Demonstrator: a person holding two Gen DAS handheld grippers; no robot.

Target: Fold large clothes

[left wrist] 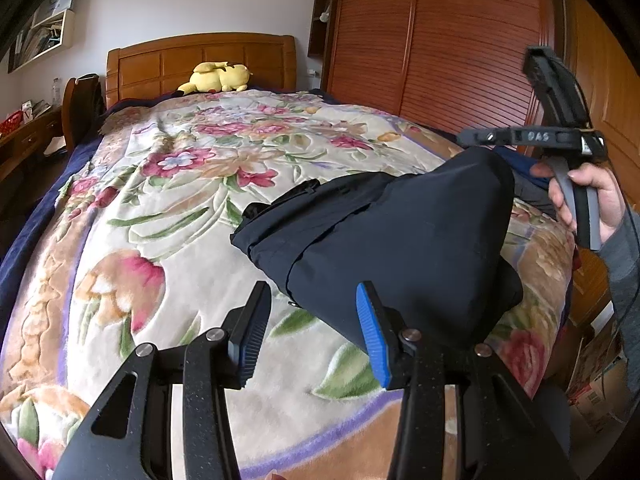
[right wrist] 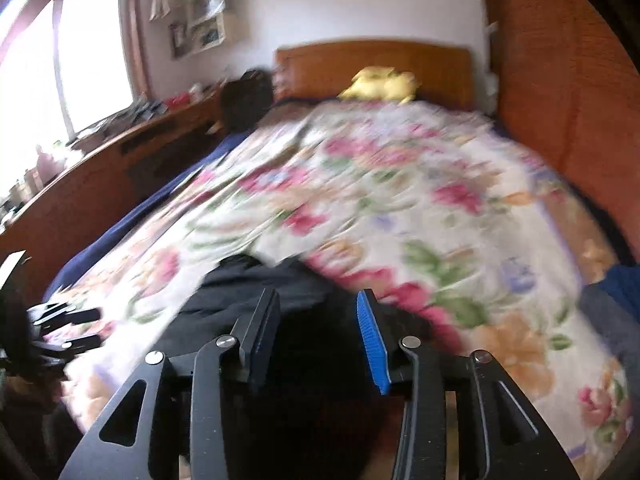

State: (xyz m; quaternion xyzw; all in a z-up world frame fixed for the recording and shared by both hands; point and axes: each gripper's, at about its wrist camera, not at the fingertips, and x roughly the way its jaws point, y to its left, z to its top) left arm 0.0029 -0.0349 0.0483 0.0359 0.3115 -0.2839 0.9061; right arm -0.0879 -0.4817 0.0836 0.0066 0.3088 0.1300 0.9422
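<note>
A bed (left wrist: 160, 208) under a floral blanket (left wrist: 192, 184) is seen ahead of both tongs, with a plush (left wrist: 218, 77) far beyond at the headboard. A dark garment (left wrist: 384, 232), bundled in thick layers, is laid just ahead and right of the left tongs (left wrist: 312, 332), which are held apart and empty. The right tongs (right wrist: 318, 340) are likewise held apart above the garment, nothing gripped; that view is blurred. The bundle could spring open if only the top layer is caught, and the blanket could be pinched along with it.
</note>
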